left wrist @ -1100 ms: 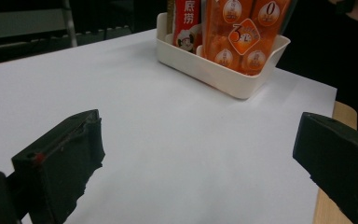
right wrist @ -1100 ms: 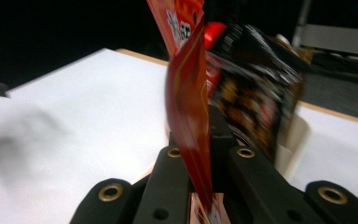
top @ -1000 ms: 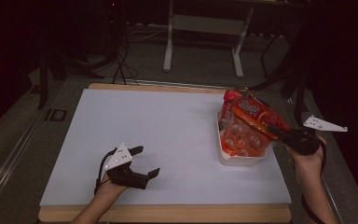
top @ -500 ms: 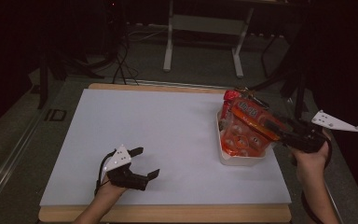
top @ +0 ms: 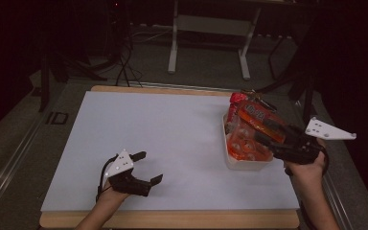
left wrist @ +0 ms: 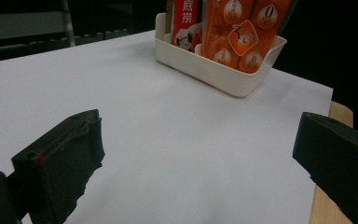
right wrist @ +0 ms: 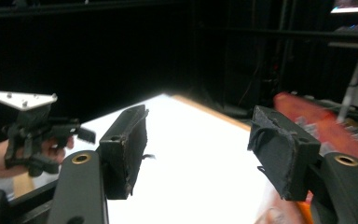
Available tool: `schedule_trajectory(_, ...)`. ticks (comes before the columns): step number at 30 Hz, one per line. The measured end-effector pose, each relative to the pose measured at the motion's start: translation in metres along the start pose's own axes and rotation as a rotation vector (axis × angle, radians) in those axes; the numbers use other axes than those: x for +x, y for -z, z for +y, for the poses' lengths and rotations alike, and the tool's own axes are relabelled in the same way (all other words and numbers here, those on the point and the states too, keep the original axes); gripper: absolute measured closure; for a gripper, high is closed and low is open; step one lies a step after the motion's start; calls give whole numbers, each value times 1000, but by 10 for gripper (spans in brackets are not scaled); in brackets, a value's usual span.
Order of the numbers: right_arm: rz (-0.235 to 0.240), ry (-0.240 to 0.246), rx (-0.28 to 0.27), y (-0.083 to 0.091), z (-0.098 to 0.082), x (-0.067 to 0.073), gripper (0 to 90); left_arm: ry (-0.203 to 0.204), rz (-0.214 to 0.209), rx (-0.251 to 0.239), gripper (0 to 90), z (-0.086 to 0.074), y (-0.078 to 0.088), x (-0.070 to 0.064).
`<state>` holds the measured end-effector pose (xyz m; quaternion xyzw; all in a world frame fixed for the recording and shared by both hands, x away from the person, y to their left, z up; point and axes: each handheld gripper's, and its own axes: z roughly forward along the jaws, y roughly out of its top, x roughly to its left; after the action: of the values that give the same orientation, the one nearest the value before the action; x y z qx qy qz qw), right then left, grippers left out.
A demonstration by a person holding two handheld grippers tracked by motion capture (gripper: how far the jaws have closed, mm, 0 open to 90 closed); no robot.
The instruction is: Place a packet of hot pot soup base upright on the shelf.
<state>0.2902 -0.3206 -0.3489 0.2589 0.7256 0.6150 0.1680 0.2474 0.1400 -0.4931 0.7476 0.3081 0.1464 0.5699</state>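
The white bin (top: 230,160) of orange snack packets (top: 263,123) sits at the worktop's (top: 172,129) right edge, just beside the right gripper (top: 273,136), jaws apart and empty, while the wide-open left gripper (top: 146,167) rests well apart near the front edge.

High view looks forward and down from the near edge over the whole surface (top: 172,143); both tool cameras sit low, sharing its white top.
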Motion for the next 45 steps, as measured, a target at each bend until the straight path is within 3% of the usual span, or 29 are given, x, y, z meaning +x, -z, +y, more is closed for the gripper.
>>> schedule_trajectory(8, 74, -36, 36, -20, -24, 9, 277, -5, -3, 1, 22, 0, 0, -1)
schedule_trajectory(9, 84, -36, 49, -23, -30, 11, 217, -7, -1, 3, 22, 0, 0, -1)
schedule_trajectory(15, 138, -54, 90, -35, -49, 17, 190, -11, -3, 8, 22, -1, -1, -1)
schedule_trajectory(21, 160, -63, 112, -43, -64, 20, 165, -16, -5, 9, 22, -2, 0, -2)
schedule_trajectory(31, 172, -33, 181, -52, -88, 26, 153, -15, -13, 9, 22, -3, 2, -1)
schedule_trajectory(35, 162, -25, 179, -54, -95, 25, 147, -16, -16, 9, 22, -5, 2, -2)
schedule_trajectory(39, 147, -37, 227, -57, -105, 24, 142, -22, -16, 10, 22, -6, 1, -3)
schedule_trajectory(41, 126, -20, 248, -58, -108, 24, 142, -19, -19, 9, 22, -7, 0, -3)
schedule_trajectory(45, 121, -29, 259, -59, -114, 20, 143, -37, -16, 16, 22, -8, -2, -5)
